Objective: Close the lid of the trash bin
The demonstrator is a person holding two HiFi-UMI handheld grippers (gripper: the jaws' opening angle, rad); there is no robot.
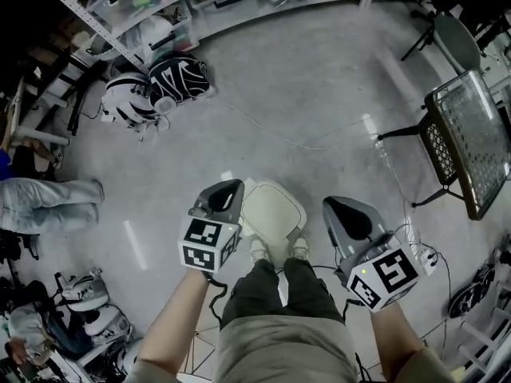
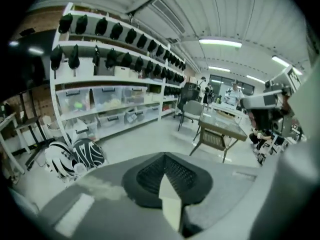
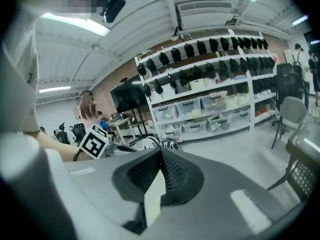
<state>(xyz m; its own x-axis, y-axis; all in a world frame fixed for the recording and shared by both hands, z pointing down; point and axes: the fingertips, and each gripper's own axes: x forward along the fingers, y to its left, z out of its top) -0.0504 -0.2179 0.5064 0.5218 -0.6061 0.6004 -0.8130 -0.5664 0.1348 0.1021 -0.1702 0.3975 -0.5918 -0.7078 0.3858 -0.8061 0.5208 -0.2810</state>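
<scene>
Here we are looking down from the head view, and the trash bin stands on the bare grey floor right in front of the person's shoes, toes just about touching its near side. From above, its pale lid looks to lie flat across the top. The left gripper hangs above the bin's left edge, and its own view shows the two jaws pressed together with nothing between them, pointing out across the room. The right gripper is held just off the bin's right side, apart from it, and its view tells the same story: jaws together, nothing clamped. Neither gripper can be seen touching the bin. Over at the far left of the floor, beside the foot of the shelving, lies a heap of black-and-white striped helmets. On the right side of the floor stands a dark-framed table, with a chair beyond it toward the far right corner. A thin cable trails across the middle of the floor. At the left edge another person's legs stretch along the floor. In the right gripper view, the left gripper's marker cube shows at the left, in front of the long shelves.
</scene>
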